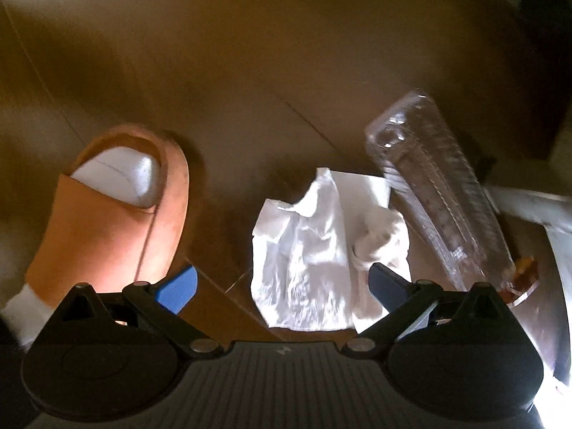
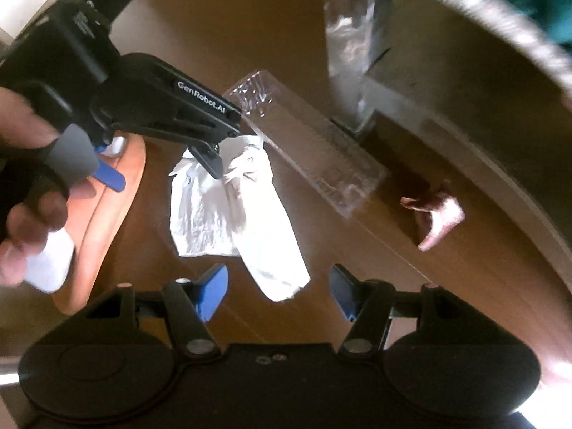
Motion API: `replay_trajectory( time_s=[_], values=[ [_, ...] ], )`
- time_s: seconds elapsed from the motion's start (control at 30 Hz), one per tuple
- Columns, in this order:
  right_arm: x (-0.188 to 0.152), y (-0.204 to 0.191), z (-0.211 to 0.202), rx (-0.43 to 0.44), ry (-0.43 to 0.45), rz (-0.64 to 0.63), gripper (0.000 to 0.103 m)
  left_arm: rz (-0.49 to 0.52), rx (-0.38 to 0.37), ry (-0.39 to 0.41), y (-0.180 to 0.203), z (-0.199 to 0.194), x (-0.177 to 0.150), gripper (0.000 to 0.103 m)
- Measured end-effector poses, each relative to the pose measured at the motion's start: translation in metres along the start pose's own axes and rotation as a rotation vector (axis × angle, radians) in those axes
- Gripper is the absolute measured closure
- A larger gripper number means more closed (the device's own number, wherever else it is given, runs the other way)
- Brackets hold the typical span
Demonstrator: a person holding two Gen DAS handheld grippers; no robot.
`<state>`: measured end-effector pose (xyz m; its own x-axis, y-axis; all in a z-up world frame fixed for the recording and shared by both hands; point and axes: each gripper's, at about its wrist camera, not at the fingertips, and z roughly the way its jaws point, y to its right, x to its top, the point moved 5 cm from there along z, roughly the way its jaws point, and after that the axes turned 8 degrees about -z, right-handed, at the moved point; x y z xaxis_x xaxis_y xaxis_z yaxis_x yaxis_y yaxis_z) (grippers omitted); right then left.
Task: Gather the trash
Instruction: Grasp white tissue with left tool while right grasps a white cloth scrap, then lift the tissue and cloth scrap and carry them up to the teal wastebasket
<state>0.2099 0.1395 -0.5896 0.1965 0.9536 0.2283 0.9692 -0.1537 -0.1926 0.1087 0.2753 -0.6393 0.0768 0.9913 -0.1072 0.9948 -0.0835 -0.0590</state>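
A crumpled white tissue lies on the brown wooden floor, also in the right wrist view. A clear plastic tray lies just right of it, also in the right wrist view. My left gripper is open, low over the tissue, its blue fingers either side of the near end. In the right wrist view the left gripper reaches in from the left over the tissue. My right gripper is open and empty, above the tissue's near end.
A foot in a white sock and tan slipper stands left of the tissue. A small pinkish scrap lies right of the tray. A round table edge and its leg are at the right.
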Motion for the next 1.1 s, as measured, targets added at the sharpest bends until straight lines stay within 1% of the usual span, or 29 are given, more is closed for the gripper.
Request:
replay_trajectory(
  time_s=[0.07, 0.1, 0.2, 0.3, 0.37, 0.4, 0.43, 0.47, 0.5, 0.53, 0.63, 0.7, 0.77, 0.8, 0.83, 0.87, 0.9, 1.0, 1.1],
  values=[
    [0.006, 0.0, 0.014, 0.014, 0.013, 0.003, 0.041, -0.003, -0.017, 0.004, 0.0, 0.007, 0.002, 0.001],
    [0.008, -0.001, 0.021, 0.017, 0.014, 0.0, 0.041, -0.002, -0.011, 0.011, 0.0, 0.01, 0.003, 0.001],
    [0.013, -0.003, 0.035, 0.0, 0.037, -0.011, 0.041, -0.021, -0.021, 0.029, -0.001, 0.018, 0.008, 0.001],
    [0.015, -0.005, 0.046, -0.003, 0.041, -0.012, 0.041, -0.032, -0.027, 0.019, 0.0, 0.025, 0.011, 0.001],
    [0.015, -0.007, 0.052, -0.004, 0.036, -0.026, 0.041, -0.024, -0.025, 0.017, 0.003, 0.028, 0.013, 0.005],
    [0.016, -0.007, 0.055, 0.006, 0.024, -0.025, 0.042, -0.015, -0.03, 0.019, 0.004, 0.029, 0.014, 0.009],
    [0.016, -0.008, 0.056, 0.011, 0.021, -0.019, 0.046, -0.007, -0.027, 0.022, 0.006, 0.03, 0.014, 0.015],
    [0.016, -0.008, 0.056, 0.017, 0.022, -0.018, 0.057, -0.002, -0.019, 0.023, 0.008, 0.03, 0.014, 0.019],
    [0.015, -0.009, 0.057, 0.021, 0.009, -0.019, 0.084, -0.003, -0.015, 0.025, 0.009, 0.03, 0.015, 0.03],
    [0.014, -0.008, 0.058, 0.021, -0.008, -0.012, 0.095, -0.005, -0.02, 0.024, 0.01, 0.03, 0.015, 0.041],
    [0.01, -0.003, 0.053, 0.043, 0.008, 0.024, 0.101, 0.003, -0.031, 0.025, 0.014, 0.03, 0.017, 0.052],
    [0.007, 0.0, 0.046, 0.045, 0.017, 0.043, 0.102, 0.017, -0.042, 0.032, 0.019, 0.029, 0.017, 0.058],
    [0.004, 0.003, 0.04, 0.054, 0.02, 0.071, 0.102, 0.032, -0.046, 0.035, 0.022, 0.028, 0.017, 0.067],
    [0.002, 0.002, 0.037, 0.054, 0.019, 0.085, 0.102, 0.035, -0.053, 0.027, 0.024, 0.027, 0.018, 0.077],
    [0.0, 0.004, 0.034, 0.056, 0.016, 0.103, 0.102, 0.035, -0.063, 0.006, 0.026, 0.028, 0.017, 0.091],
    [-0.003, 0.005, 0.029, 0.058, 0.016, 0.119, 0.102, 0.036, -0.057, -0.007, 0.03, 0.027, 0.015, 0.093],
    [-0.005, 0.004, 0.023, 0.055, 0.018, 0.132, 0.102, 0.042, -0.038, -0.007, 0.033, 0.025, 0.014, 0.094],
    [-0.013, 0.002, 0.006, 0.044, 0.023, 0.154, 0.102, 0.079, -0.015, 0.005, 0.037, 0.017, 0.009, 0.094],
    [-0.019, 0.001, -0.019, 0.025, 0.036, 0.175, 0.102, 0.074, 0.014, -0.001, 0.036, 0.007, -0.001, 0.094]
  ],
)
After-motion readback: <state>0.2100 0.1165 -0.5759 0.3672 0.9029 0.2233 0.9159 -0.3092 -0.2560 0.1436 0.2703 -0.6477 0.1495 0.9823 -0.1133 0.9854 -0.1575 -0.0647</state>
